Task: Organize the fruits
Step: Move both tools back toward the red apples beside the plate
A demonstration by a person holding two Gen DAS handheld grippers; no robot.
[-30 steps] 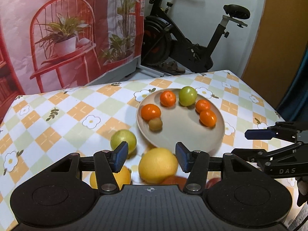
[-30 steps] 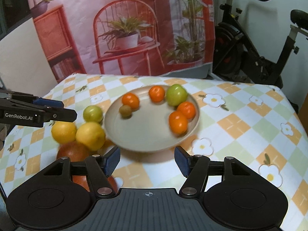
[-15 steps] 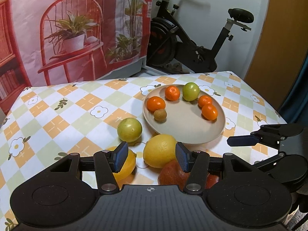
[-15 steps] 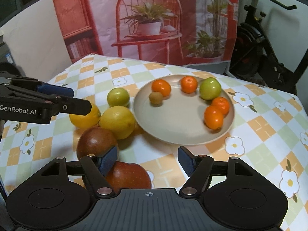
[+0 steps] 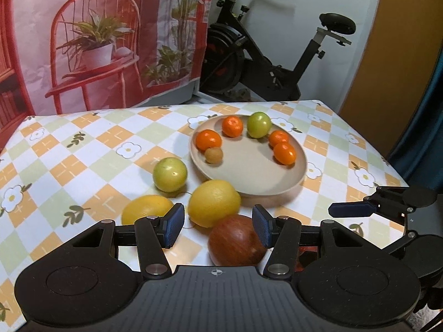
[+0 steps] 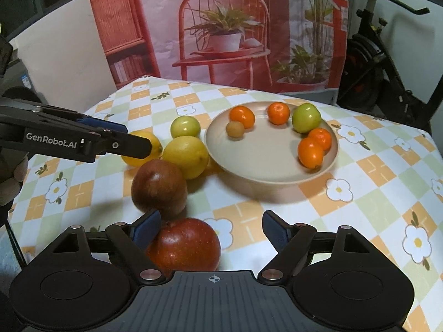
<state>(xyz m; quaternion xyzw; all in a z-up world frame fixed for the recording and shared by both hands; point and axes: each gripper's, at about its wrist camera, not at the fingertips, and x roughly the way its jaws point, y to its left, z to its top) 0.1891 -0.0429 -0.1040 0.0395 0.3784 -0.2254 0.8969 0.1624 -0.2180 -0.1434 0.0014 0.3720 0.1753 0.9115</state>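
Note:
A beige plate [image 5: 257, 182] [image 6: 260, 171] holds several oranges, a green apple [image 5: 259, 124] and a small brown fruit [image 5: 213, 155]. On the cloth beside it lie a green apple [image 5: 169, 174] [image 6: 185, 126], two lemons [image 5: 213, 202] [image 5: 146, 210] and two red apples [image 6: 159, 186] [image 6: 184, 244]. My left gripper [image 5: 217, 228] is open and empty above the lemon and a red apple [image 5: 236, 242]. My right gripper [image 6: 211, 228] is open and empty, with the nearer red apple between its fingers, close to the left one.
The table wears a checked flower cloth [image 5: 83, 149]. A red printed backdrop [image 5: 97, 41] hangs behind it, and an exercise bike [image 5: 277, 63] stands at the back right. The table's right edge [image 5: 387, 166] is close to the plate.
Both grippers have pulled back and risen from the plate. More of the loose fruit in front now shows, including both red apples. No fruit has moved.

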